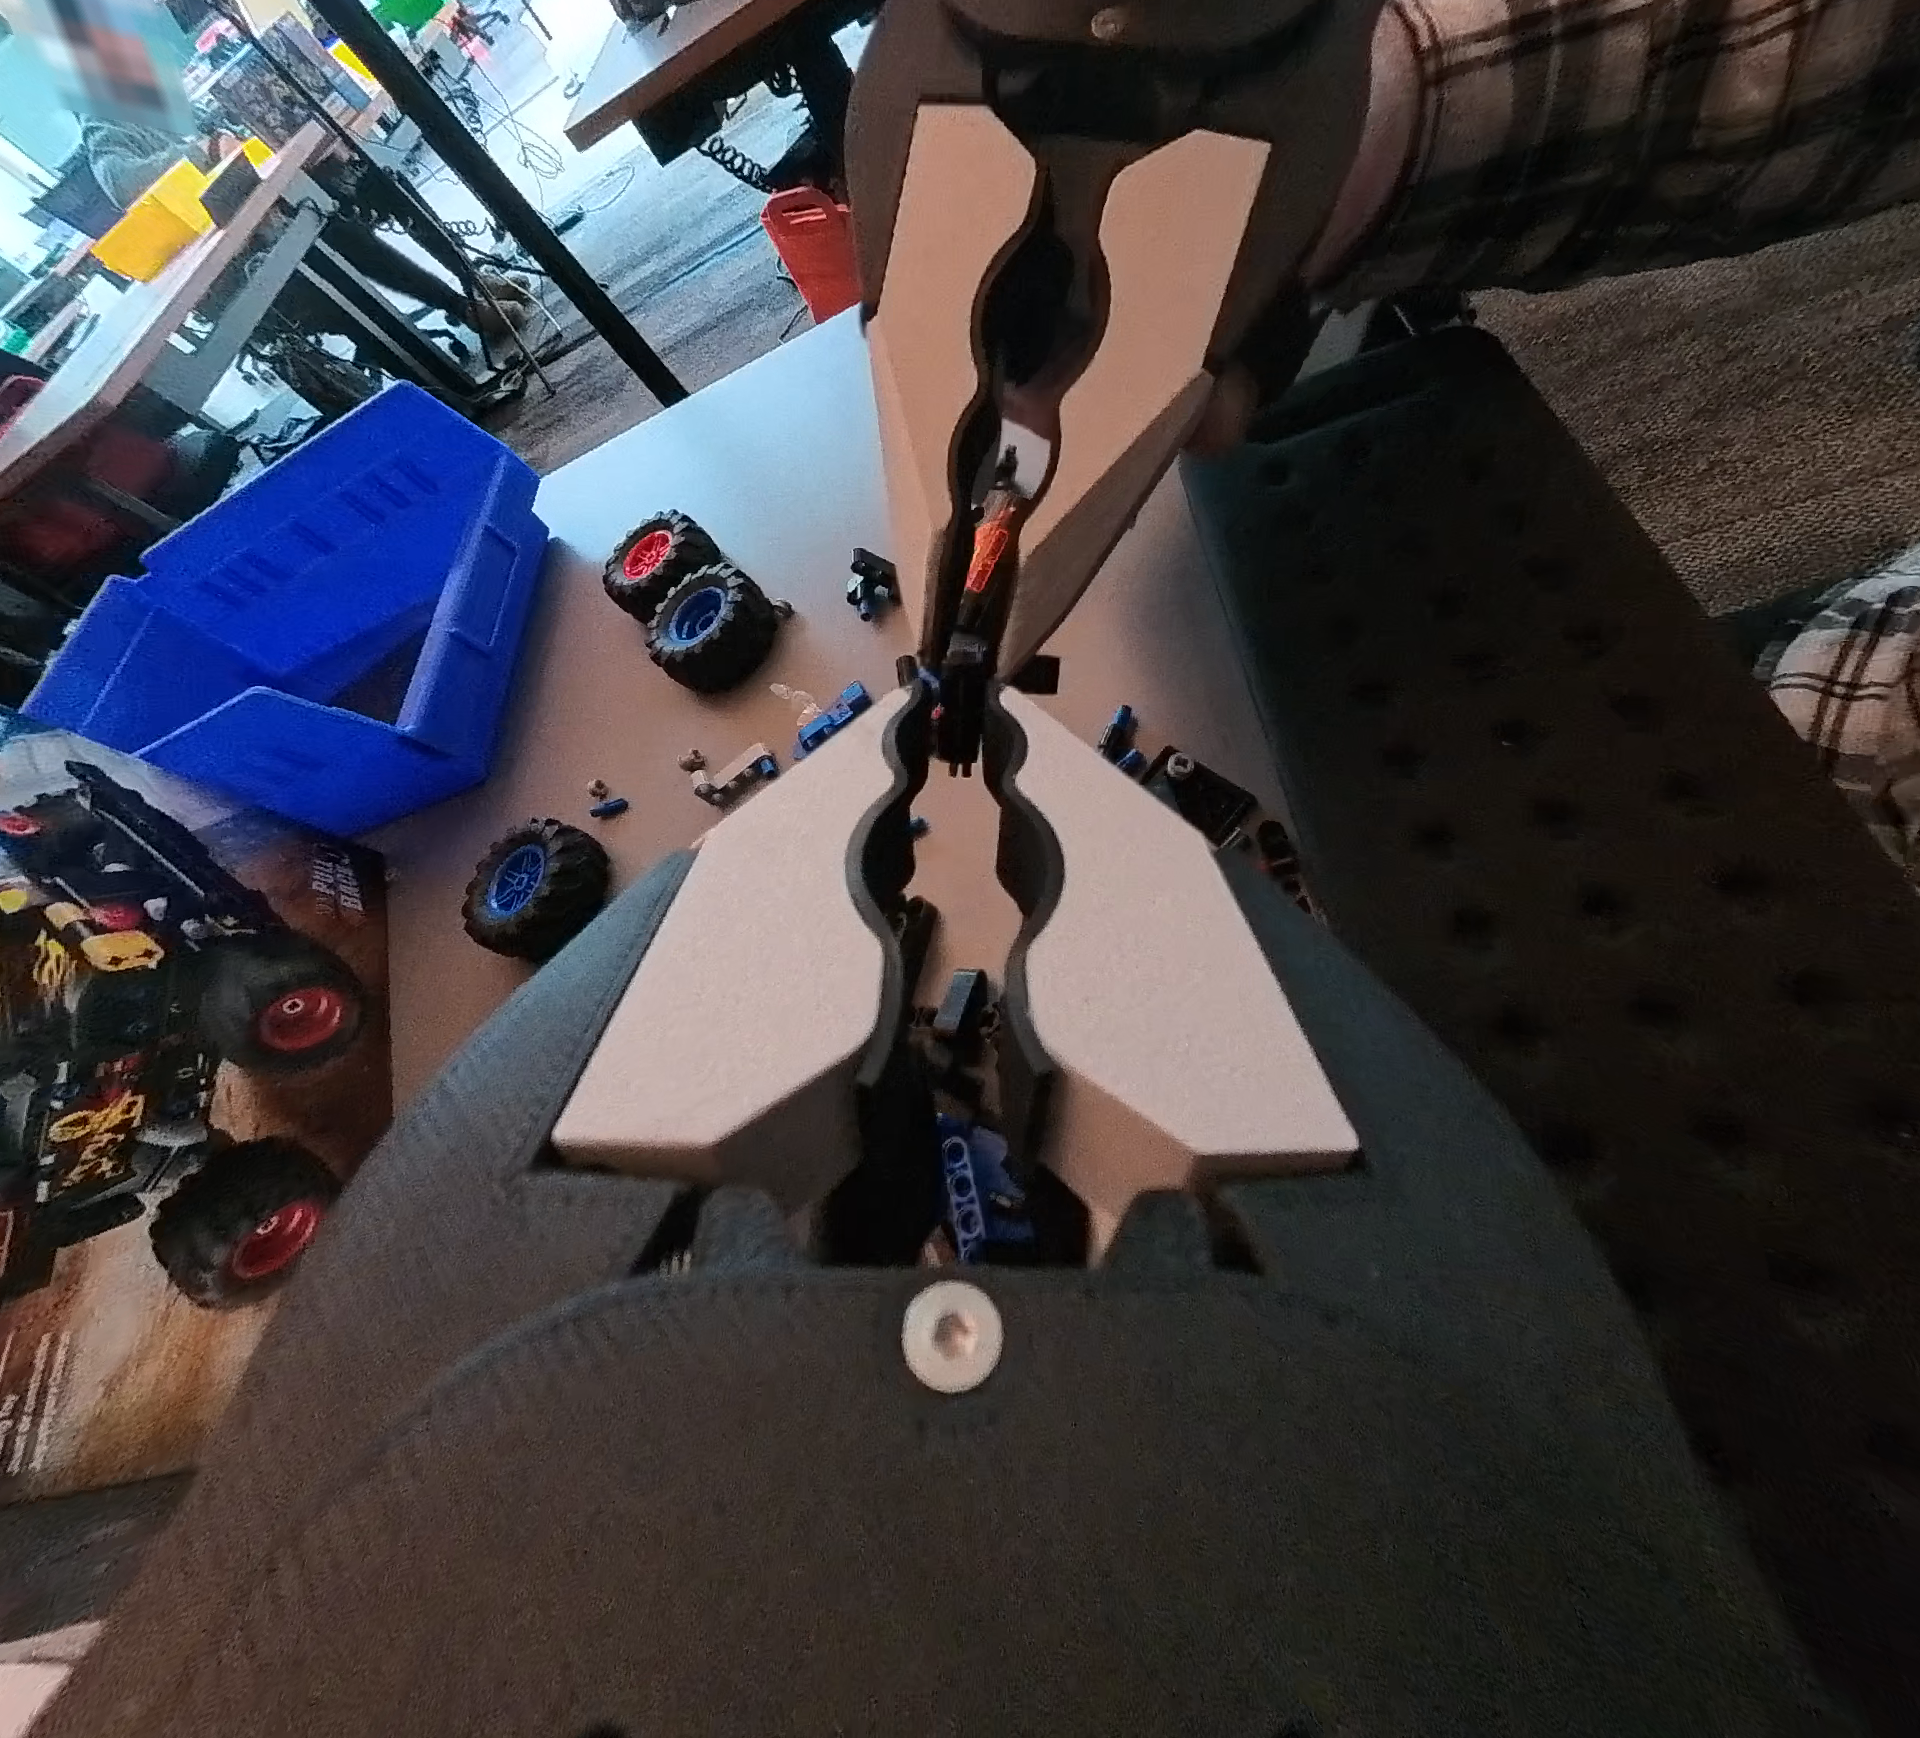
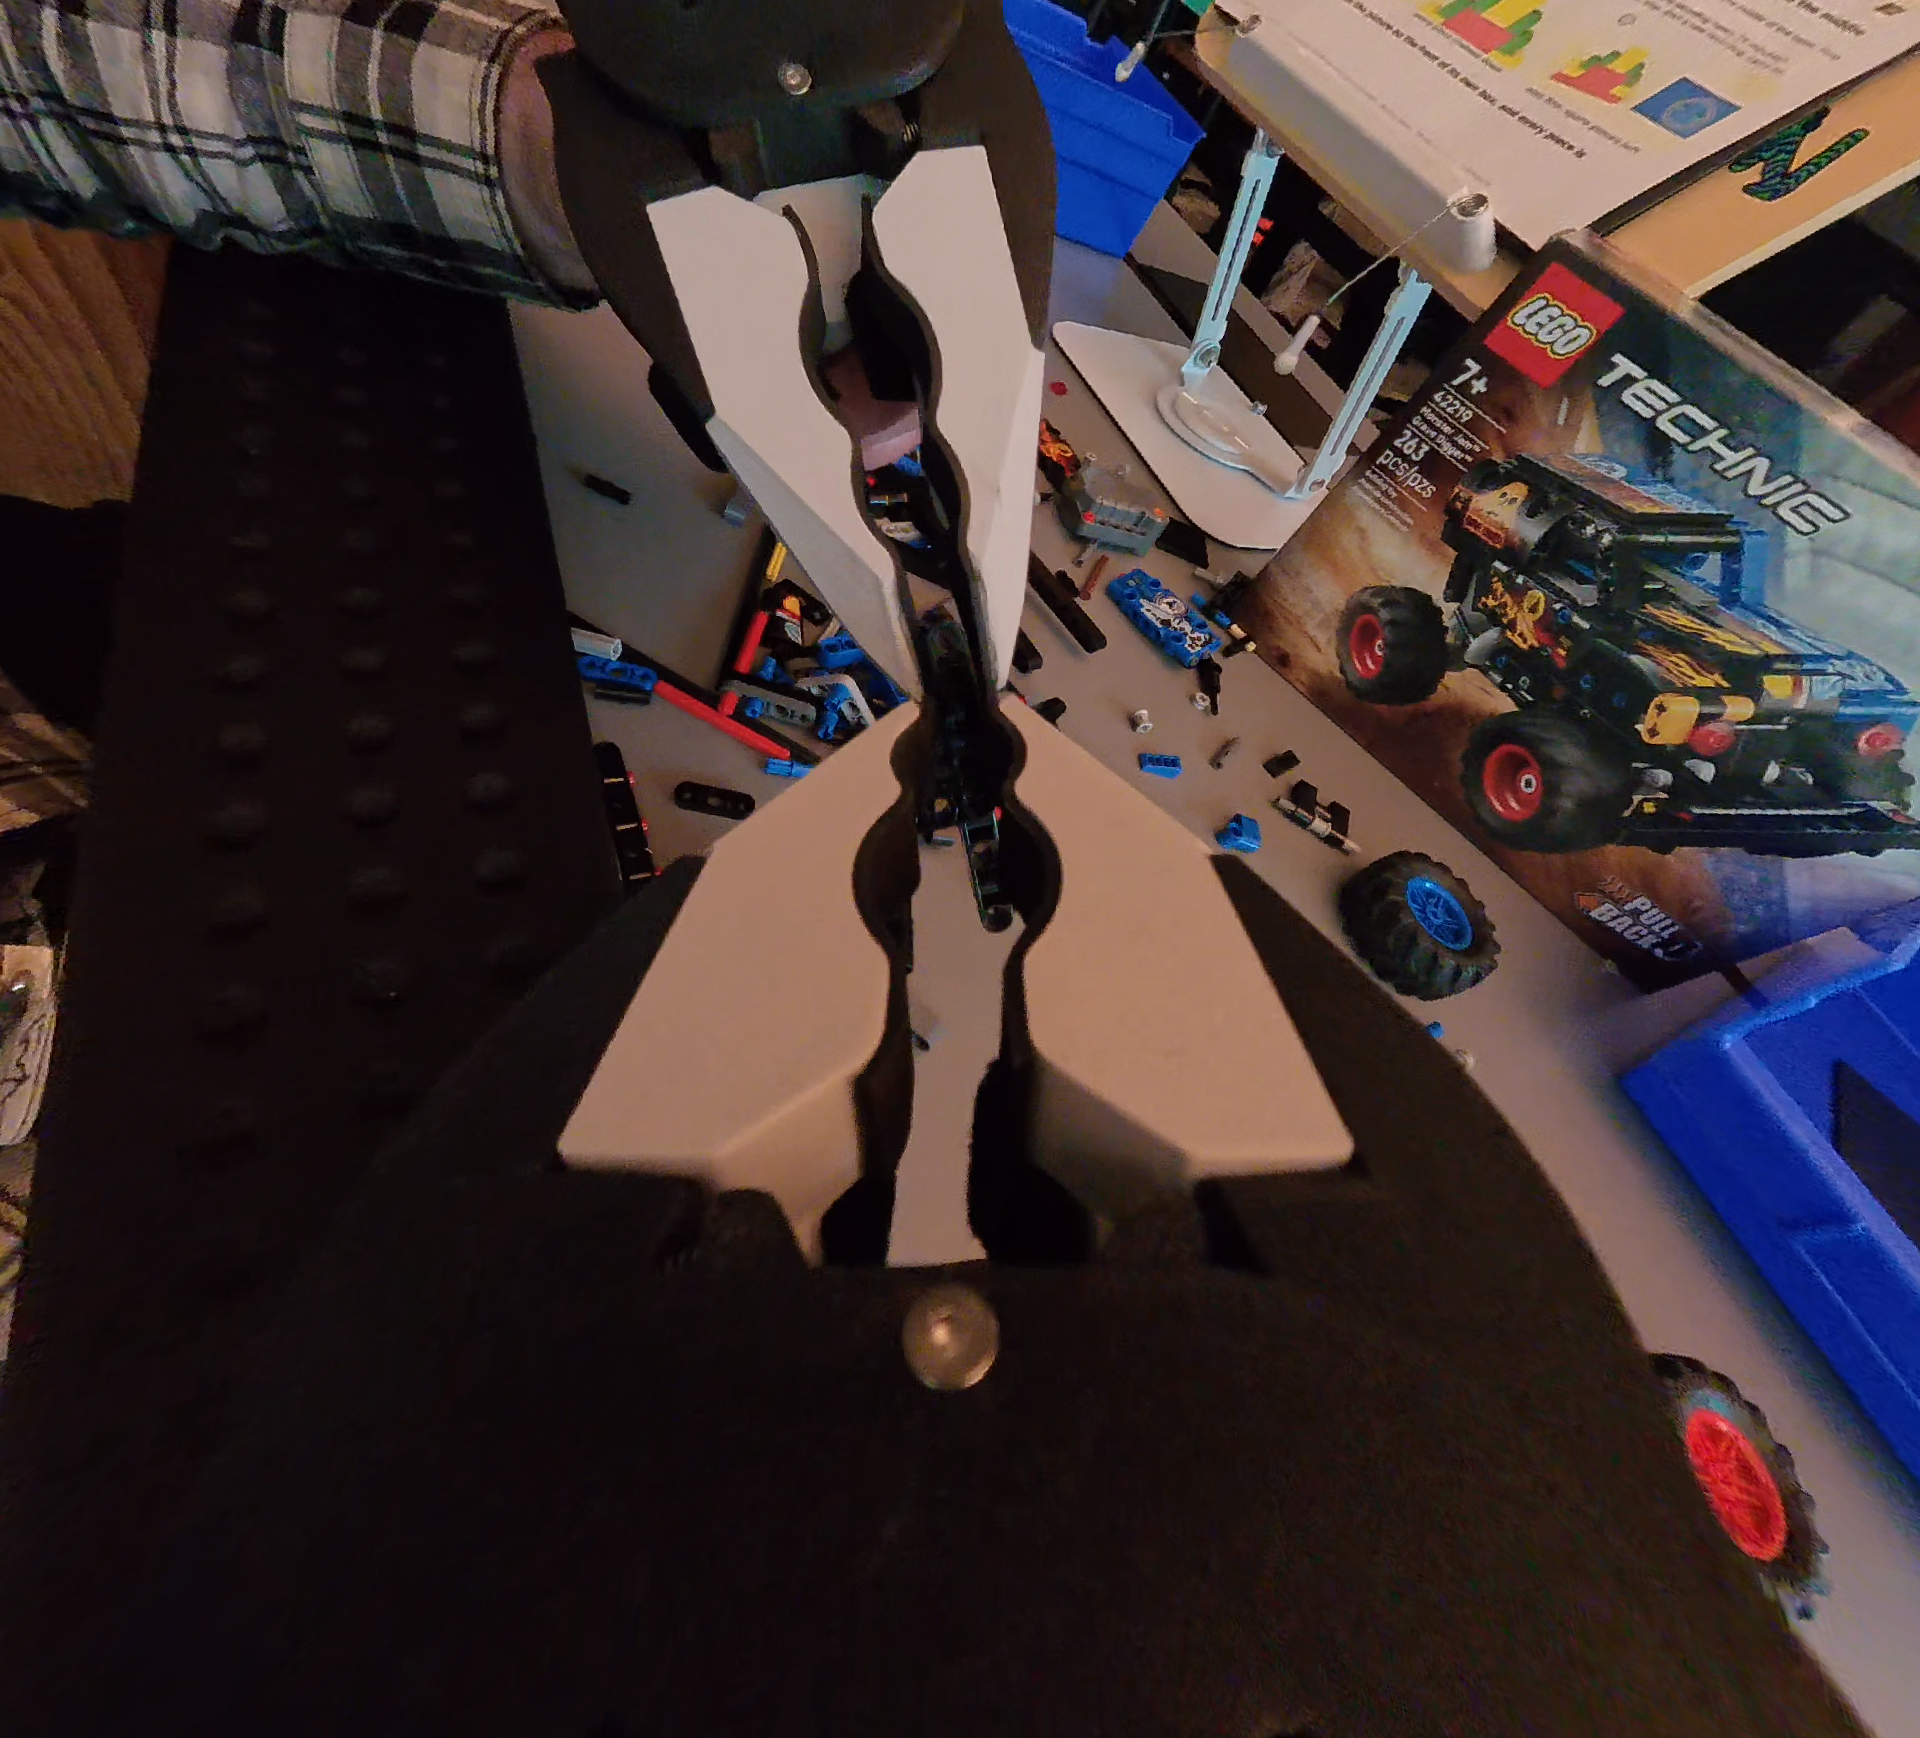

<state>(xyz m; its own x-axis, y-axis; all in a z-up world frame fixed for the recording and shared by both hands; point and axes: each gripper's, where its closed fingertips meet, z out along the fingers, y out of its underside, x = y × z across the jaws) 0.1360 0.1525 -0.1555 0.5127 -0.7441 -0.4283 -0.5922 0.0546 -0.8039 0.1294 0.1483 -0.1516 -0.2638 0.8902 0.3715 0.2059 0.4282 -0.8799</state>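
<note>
The left gripper [image 1: 956,732] pinches the near end of a small black toy-brick assembly [image 1: 971,639] with orange and blue bits, held above the pale surface [image 1: 748,441]. The right gripper [image 2: 961,753] clamps the same piece from the opposite side, tips nearly meeting. Loose wheels [image 1: 691,597], a blue bin [image 1: 312,587] and the printed set box [image 2: 1621,608], showing a monster truck, surround them.

The small black assembly [image 2: 961,753] is hiding between both grippers' white fingers [image 2: 1122,940] (its shape staying unclear), while the red-hubbed wheel [image 2: 1735,1491] is running off behind the gripper body.
</note>
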